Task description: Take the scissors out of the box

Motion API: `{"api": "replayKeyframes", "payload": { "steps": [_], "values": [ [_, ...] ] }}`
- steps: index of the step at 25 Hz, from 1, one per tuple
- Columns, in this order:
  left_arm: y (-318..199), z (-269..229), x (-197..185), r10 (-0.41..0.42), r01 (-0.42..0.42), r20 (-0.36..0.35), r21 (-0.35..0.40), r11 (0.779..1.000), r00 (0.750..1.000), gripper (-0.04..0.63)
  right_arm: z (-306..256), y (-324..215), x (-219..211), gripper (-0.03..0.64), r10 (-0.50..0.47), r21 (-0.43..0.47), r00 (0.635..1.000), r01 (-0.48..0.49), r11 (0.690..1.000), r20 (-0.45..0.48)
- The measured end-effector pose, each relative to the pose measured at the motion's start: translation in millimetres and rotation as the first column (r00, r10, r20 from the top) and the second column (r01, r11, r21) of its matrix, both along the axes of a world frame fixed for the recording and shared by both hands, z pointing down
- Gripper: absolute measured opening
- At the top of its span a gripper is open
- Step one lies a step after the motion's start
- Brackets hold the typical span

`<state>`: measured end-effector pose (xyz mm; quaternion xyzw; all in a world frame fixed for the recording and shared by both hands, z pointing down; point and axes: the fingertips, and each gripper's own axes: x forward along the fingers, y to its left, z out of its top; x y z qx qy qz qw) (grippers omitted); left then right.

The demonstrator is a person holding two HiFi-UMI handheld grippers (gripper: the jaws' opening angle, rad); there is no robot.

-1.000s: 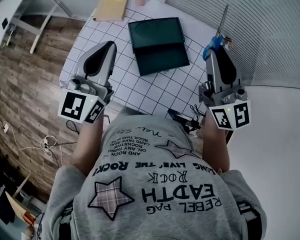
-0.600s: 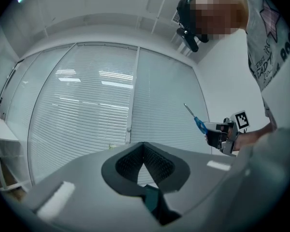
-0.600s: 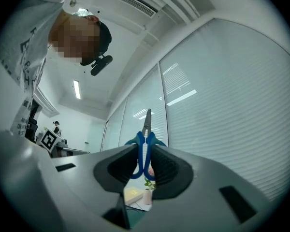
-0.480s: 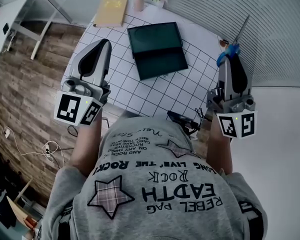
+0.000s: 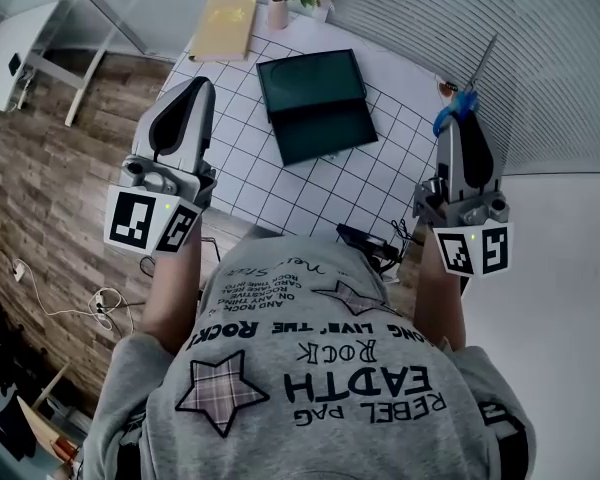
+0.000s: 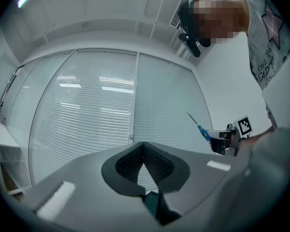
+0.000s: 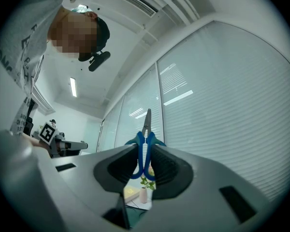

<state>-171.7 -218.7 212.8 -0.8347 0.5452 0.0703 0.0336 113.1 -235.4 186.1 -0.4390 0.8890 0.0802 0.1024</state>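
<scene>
Right gripper (image 7: 145, 164) is clamped on the blue-handled steel scissors (image 7: 145, 146), blades sticking out past the jaws, well apart from the dark green open box (image 5: 315, 103). Left gripper (image 6: 144, 151) has its jaws closed together, empty.

The gridded table (image 5: 250, 158) carries a dark box (image 5: 315, 103), a yellow book (image 5: 223, 15) and a vase (image 5: 278, 13).

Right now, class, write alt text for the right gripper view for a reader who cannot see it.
The right gripper clamps blue-handled scissors by the handles, blades pointing up. Behind them are window blinds; a small vase shows below.
</scene>
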Motion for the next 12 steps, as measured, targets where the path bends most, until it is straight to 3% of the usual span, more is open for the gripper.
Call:
{"api": "replayKeyframes", "payload": {
  "steps": [12],
  "values": [
    [1.4,3.4,-2.0,-0.006,0.006,0.003,-0.007,1.0,1.0,0.009,3.8,3.8,-2.3,0.094,0.003,-0.007,1.0,-0.003,1.0,-0.002]
  ]
}}
